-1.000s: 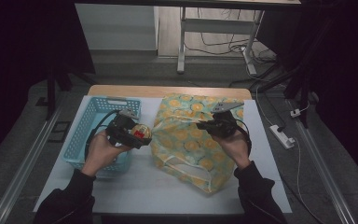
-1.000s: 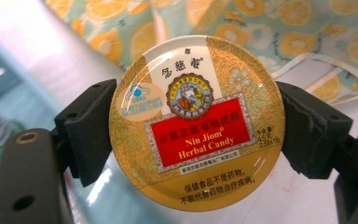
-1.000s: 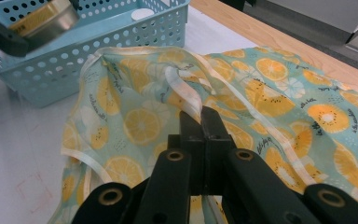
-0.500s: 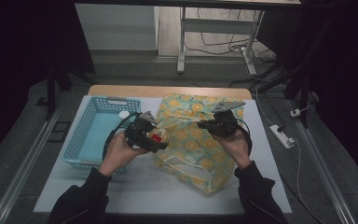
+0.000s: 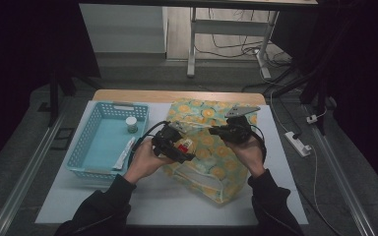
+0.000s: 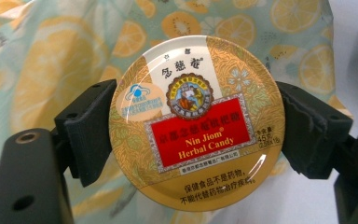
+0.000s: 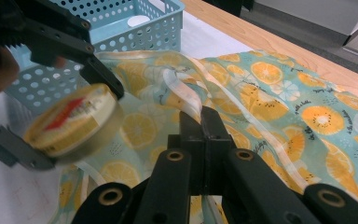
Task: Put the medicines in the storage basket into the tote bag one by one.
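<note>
Left gripper view: left gripper (image 6: 196, 135) clamps candy tin (image 6: 196, 122) between both pads. Right gripper (image 7: 200, 122), clenched on bag (image 7: 279, 93) strap; lift it wider, then lower tin beyond fingertips into opening.

— What colours does the candy tin (image 6: 196, 122) show?
— Gold with a leafy pattern, a cream top and a red label with gold lettering.
— And the bag (image 5: 211, 147)?
— Pale teal, printed with orange and yellow citrus slices.
— The basket (image 5: 92, 142)?
— Light blue, with a perforated wall, on a white worktop (image 5: 167, 206) edged in wood.
</note>
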